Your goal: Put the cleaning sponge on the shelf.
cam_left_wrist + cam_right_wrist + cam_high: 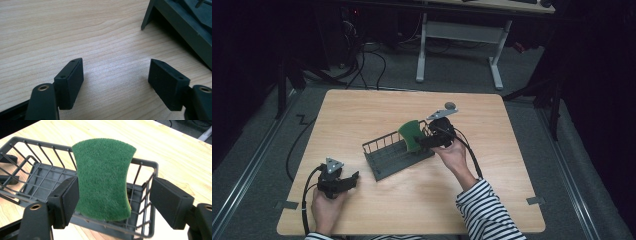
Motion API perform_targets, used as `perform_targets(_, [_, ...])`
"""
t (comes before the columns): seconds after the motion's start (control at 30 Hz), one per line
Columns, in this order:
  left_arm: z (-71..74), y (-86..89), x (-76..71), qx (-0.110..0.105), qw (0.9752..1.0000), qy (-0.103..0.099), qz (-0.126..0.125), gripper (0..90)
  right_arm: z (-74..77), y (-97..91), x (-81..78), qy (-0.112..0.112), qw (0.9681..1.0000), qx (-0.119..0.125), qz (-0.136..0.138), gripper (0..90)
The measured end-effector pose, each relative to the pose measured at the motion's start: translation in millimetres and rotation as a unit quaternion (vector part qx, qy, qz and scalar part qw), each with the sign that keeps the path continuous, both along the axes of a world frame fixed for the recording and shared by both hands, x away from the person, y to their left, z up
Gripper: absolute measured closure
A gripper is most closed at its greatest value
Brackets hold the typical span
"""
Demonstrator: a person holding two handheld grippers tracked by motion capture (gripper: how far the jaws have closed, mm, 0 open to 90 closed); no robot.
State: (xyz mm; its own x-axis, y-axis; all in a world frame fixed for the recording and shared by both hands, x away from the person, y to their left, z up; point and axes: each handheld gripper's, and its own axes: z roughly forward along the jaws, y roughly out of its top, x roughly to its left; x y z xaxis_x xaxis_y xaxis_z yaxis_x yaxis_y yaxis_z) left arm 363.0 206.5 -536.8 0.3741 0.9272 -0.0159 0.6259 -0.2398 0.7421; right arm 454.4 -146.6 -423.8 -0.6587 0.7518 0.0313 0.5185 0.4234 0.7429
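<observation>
Jaws spread around green sponge point(103, 178), upright at wire rack point(30, 180) edge.

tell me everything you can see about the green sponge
The green sponge is a flat scouring pad with a waisted outline, its sides curving inward and its corners rounded. The facing surface looks coarse and fibrous, and a thin yellowish layer shows along its lower right edge. It stands upright at one end of the grey wire rack, rising well above the rim. It sits between the open jaws of the right hand-held gripper: one pad meets its edge, the other stands clear of it.
</observation>
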Motion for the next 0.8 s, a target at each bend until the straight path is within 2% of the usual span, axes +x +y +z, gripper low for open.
perform_targets(0.17, [0.0, -0.1, 0.0, 0.001, 1.0000, 0.000, -0.001, 28.2, -1.2, -9.8, -4.4, 0.000, 0.9999, 0.008, -0.008, 25.5])
perform_targets(0.27, [0.0, -0.2, 0.0, 0.001, 1.0000, 0.000, -0.001, 28.2, 2.9, -18.3, -7.7, -0.002, 0.9997, 0.020, -0.013, 26.3])
perform_targets(0.47, [-0.1, -0.3, -0.1, 0.001, 1.0000, 0.000, 0.000, 28.2, 12.8, -29.6, -17.2, -0.012, 0.9995, 0.025, -0.015, 27.8])
perform_targets(0.6, [0.0, -0.2, -0.1, 0.001, 1.0000, 0.000, -0.001, 28.2, 18.5, -34.6, -24.3, -0.025, 0.9995, 0.001, -0.016, 28.5])
perform_targets(0.8, [0.0, -0.1, -0.2, 0.000, 1.0000, 0.000, -0.001, 28.2, 26.8, -47.4, -34.1, -0.032, 0.9993, 0.003, -0.016, 29.3])
